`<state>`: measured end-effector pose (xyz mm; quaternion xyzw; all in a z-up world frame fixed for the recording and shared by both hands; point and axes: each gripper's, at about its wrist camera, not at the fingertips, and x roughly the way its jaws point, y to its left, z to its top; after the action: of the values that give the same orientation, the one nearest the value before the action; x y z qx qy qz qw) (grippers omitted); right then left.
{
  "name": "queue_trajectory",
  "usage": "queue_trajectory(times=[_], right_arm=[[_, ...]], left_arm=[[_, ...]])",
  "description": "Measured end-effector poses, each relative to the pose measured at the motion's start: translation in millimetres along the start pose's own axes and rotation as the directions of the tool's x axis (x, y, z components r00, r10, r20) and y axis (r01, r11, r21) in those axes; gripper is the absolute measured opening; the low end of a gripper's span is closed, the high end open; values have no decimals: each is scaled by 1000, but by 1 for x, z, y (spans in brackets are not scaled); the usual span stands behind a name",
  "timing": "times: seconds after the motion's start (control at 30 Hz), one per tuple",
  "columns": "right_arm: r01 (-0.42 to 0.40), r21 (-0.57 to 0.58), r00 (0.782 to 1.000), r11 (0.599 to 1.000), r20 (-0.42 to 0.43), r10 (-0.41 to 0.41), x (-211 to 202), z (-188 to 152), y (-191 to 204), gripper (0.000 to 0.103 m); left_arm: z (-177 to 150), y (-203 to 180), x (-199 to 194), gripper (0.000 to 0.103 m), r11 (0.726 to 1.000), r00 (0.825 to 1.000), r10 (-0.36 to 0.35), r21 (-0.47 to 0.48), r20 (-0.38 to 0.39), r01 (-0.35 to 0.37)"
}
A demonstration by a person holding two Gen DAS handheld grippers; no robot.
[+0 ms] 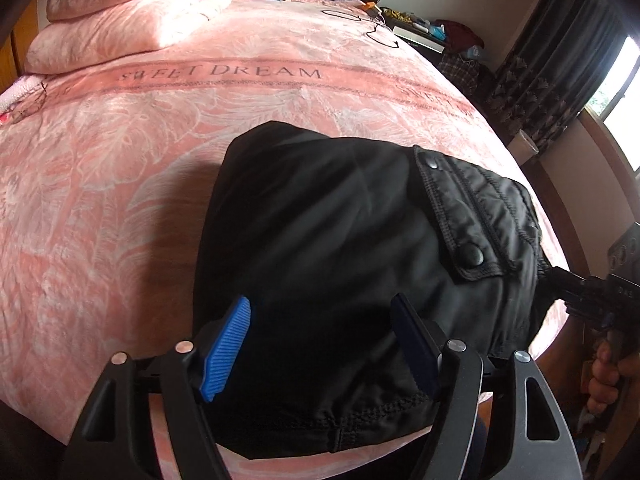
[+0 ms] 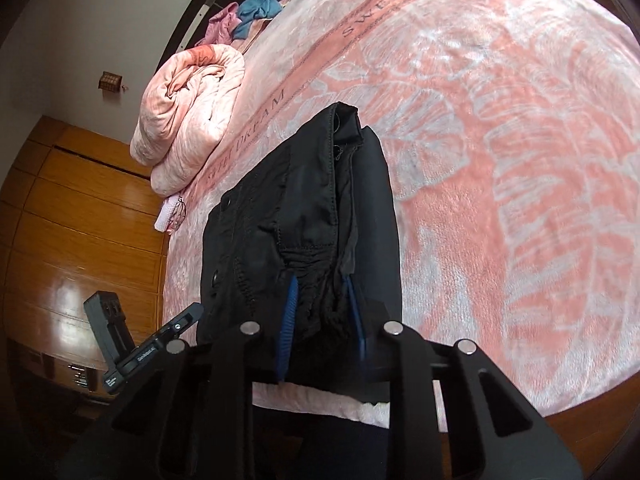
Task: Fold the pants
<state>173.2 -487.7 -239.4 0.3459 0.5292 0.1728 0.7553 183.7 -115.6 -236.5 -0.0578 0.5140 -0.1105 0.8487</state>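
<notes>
Black pants [image 1: 340, 232] lie folded into a compact bundle near the front edge of a pink bed cover [image 1: 120, 168], with a snap-buttoned pocket flap [image 1: 460, 216] on top. My left gripper [image 1: 320, 348] hovers over the bundle's near side, open, its blue pads [image 1: 228, 352] spread wide apart and not pinching the cloth. In the right wrist view the pants [image 2: 312, 184] stretch away from me, and my right gripper [image 2: 322, 320] is shut on their bunched near edge. The right gripper [image 1: 592, 300] also shows at the bundle's right side in the left wrist view.
A rolled pink quilt [image 2: 188, 112] and loose clothes [image 2: 256, 8] lie at the far end of the bed. A cable [image 1: 360, 20] lies on the cover. A wooden wardrobe [image 2: 80, 220] stands beside the bed, with curtains [image 1: 560, 60] and a window opposite. A hand [image 1: 608, 372] holds the right gripper.
</notes>
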Motion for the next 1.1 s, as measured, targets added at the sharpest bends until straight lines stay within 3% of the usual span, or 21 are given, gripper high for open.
queue_trajectory(times=[0.07, 0.17, 0.23, 0.33, 0.43, 0.6, 0.67, 0.73, 0.8, 0.9, 1.0, 1.1], right_arm=[[77, 18, 997, 997, -23, -76, 15, -7, -14, 23], [107, 33, 994, 994, -15, -107, 23, -11, -24, 29], [134, 6, 991, 991, 23, -134, 9, -12, -12, 32], [214, -46, 971, 976, 115, -207, -13, -4, 13, 32], [223, -121, 965, 967, 167, -201, -11, 17, 44, 32], [249, -172, 966, 953, 106, -234, 52, 62, 61, 32], [327, -167, 945, 930, 50, -323, 83, 74, 47, 29], [356, -149, 933, 922, 5, -360, 99, 80, 30, 28], [356, -153, 933, 922, 3, -360, 96, 82, 30, 28], [295, -129, 955, 947, 75, -288, 57, 68, 40, 31], [238, -121, 966, 964, 134, -221, 16, 30, 49, 31], [211, -130, 973, 969, 126, -195, 6, -17, 50, 34]], left_arm=[[-2, 1, 6, 74, 1000, 1000, 19, 17, 0, -19], [-3, 0, 7, 75, 998, 999, 37, 46, 0, -37], [-2, 3, -4, 74, 999, 1000, 23, 34, 11, -23], [-7, 7, -33, 76, 1000, 996, 0, 29, 89, -3], [-16, 5, -46, 81, 999, 991, -35, 29, 126, 32], [-27, -4, -27, 81, 997, 997, -38, 71, 68, 33], [-30, -5, -15, 82, 997, 999, -25, 78, 37, 22], [-33, -5, -8, 87, 996, 999, -21, 84, 31, 18], [-33, -6, -6, 88, 996, 999, -19, 90, 27, 16], [-32, 2, -15, 88, 997, 998, -54, 65, 34, 52], [-37, 13, -34, 88, 997, 994, -61, 46, 87, 57], [-45, 24, -43, 90, 998, 993, -61, 22, 105, 58]])
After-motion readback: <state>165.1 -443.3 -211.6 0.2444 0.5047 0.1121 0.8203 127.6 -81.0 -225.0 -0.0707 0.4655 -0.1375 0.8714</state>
